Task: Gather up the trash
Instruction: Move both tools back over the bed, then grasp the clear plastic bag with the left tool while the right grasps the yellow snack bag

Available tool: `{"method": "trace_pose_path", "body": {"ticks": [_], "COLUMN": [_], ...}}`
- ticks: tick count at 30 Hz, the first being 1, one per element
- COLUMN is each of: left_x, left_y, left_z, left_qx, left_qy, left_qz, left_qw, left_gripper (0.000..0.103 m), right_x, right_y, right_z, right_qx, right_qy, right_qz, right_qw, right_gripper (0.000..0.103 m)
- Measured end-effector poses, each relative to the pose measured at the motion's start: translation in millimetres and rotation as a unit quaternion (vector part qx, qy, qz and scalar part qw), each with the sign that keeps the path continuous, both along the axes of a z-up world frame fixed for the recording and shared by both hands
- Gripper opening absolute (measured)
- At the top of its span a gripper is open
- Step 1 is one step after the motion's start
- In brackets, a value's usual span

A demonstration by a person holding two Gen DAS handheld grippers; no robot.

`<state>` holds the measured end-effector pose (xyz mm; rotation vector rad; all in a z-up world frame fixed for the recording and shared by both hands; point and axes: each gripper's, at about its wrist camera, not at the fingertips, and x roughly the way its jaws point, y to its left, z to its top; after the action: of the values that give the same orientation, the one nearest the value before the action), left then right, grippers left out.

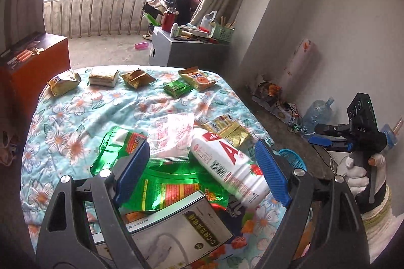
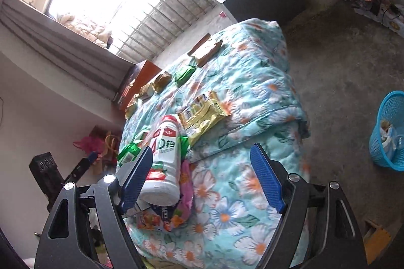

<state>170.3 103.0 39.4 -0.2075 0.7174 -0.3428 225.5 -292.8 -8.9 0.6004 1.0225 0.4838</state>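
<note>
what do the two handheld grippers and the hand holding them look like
Both the left gripper and the right gripper have dark grey plastic arms with triangular cut-outs, silver round bolts, and ribbed blue rubber pads on the fingers. From the left wrist view, the right gripper has a black pistol-grip body marked "UAS" with a small green light, held by a white-gloved hand with a cream knitted cuff.

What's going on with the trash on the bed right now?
Both hand-held grippers open, left, right. White yogurt bottle lying among green wrappers on the floral quilt. Blue basket on floor.
</note>
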Motion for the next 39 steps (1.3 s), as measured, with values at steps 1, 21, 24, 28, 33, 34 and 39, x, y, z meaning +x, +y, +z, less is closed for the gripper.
{"method": "trace_pose_path", "body": {"ticks": [1,21,24,28,33,34,39], "left_x": [-0.7,99.2,110.8,119.6,120.3,120.3,121.2], "left_y": [-0.8,-28.9,-30.6,-32.9,-38.9,-39.4,-38.2], "left_z": [-2.6,-73.2,-83.5,-92.5,-97.7,-97.9,-98.4], "left_qx": [-0.001,0.132,0.148,0.16,0.185,0.189,0.19], "left_qy": [0.002,0.145,0.166,0.187,0.186,0.184,0.185], "left_qz": [-0.005,-0.144,-0.147,-0.15,-0.15,-0.149,-0.145], "left_qw": [1.0,0.97,0.9639,0.9577,0.9532,0.9528,0.9532], "left_gripper": [0.081,0.081,0.081,0.081,0.077,0.075,0.062], "right_x": [4.0,74.0,80.2,86.8,93.0,94.0,98.6], "right_y": [6.1,56.4,58.9,59.2,59.2,59.7,65.1], "right_z": [-3.7,-88.2,-94.5,-102.6,-109.6,-109.5,-108.9], "right_qx": [0.013,0.11,0.121,0.133,0.142,0.143,0.146], "right_qy": [0.012,0.154,0.163,0.176,0.184,0.184,0.184], "right_qz": [0.003,-0.043,-0.047,-0.052,-0.062,-0.062,-0.061], "right_qw": [1.0,0.981,0.978,0.974,0.971,0.971,0.97], "right_gripper": [0.077,0.077,0.077,0.077,0.077,0.077,0.077]}}
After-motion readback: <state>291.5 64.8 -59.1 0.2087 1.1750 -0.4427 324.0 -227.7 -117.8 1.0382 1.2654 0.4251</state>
